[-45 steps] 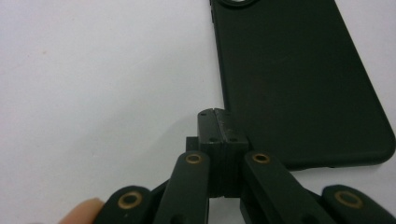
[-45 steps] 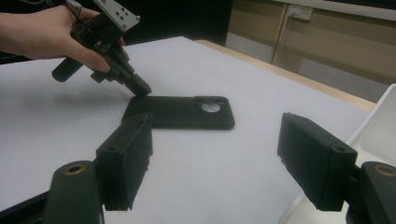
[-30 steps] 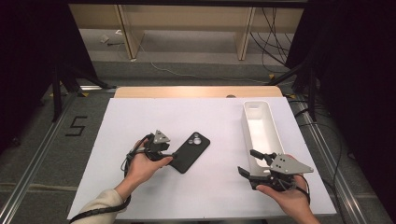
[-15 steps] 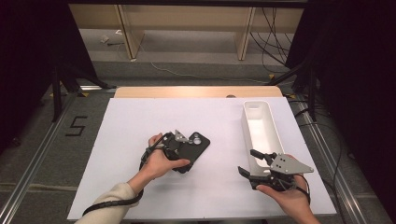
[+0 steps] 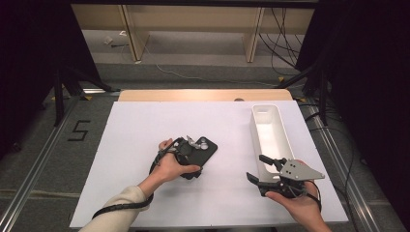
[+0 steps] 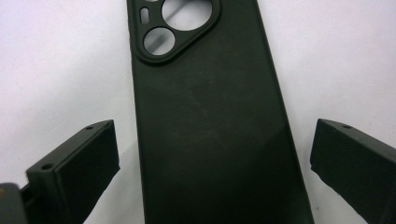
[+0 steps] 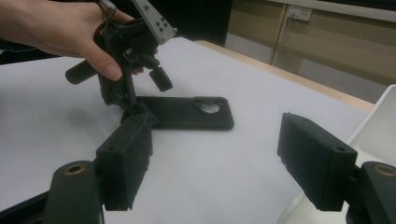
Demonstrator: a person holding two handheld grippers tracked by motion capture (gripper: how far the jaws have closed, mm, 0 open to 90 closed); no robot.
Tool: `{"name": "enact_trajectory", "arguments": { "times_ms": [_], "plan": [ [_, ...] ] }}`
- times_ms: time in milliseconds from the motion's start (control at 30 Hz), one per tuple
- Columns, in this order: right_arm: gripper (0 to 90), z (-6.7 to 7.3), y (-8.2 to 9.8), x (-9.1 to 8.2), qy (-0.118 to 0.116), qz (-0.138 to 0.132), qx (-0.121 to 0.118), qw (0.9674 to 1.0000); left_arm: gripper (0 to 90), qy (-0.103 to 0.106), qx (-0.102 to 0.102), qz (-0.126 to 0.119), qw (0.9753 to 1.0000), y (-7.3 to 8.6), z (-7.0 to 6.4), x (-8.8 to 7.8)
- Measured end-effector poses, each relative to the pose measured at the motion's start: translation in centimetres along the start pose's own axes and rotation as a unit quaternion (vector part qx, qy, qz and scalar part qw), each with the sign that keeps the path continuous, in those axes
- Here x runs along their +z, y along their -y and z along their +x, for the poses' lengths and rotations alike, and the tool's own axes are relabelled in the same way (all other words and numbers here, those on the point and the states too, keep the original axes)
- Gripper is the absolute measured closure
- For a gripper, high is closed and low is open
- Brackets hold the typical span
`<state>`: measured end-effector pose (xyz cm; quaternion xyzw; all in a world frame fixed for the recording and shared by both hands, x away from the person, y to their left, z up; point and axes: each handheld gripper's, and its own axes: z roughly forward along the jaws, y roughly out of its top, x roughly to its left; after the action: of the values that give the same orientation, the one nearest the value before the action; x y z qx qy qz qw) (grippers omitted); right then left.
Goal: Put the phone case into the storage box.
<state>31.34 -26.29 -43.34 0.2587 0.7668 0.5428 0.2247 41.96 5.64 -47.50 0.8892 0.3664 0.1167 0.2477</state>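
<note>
Black and rubbery, the phone case lay flat on the white counter, straddled by the left gripper, whose fingers had just been opened wide. The right gripper was held idle beside the white bin, fingers apart and empty. A grasp was judged to be in hand; next, the fingers would need lowering and closing across the case's edges.

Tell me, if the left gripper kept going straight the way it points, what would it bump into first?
Probably the flat black rubbery phone case lying on the white table. The left gripper points down at it, its jaws just opened wide, standing either side of the case without touching it. How much gap remains is unclear.
</note>
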Motion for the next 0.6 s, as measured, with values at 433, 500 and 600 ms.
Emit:
{"name": "enact_trajectory", "arguments": {
  "times_ms": [433, 500, 600],
  "plan": [
    [27.6, -0.03, 0.0, -0.05, 0.001, -0.001, 0.002, 1.0, 2.8, -0.007, -0.005, 0.021, 0.9997, -0.48, 0.09, 0.55],
    [27.6, -0.03, 0.0, -0.05, 0.0, -0.002, 0.002, 1.0, 2.9, -0.005, -0.005, 0.024, 0.9997, -0.51, 0.11, 0.61],
    [27.6, -0.04, 0.01, -0.04, 0.0, -0.001, 0.003, 1.0, 2.9, -0.005, -0.005, 0.029, 0.9995, -0.56, 0.1, 0.7]
  ]
}}
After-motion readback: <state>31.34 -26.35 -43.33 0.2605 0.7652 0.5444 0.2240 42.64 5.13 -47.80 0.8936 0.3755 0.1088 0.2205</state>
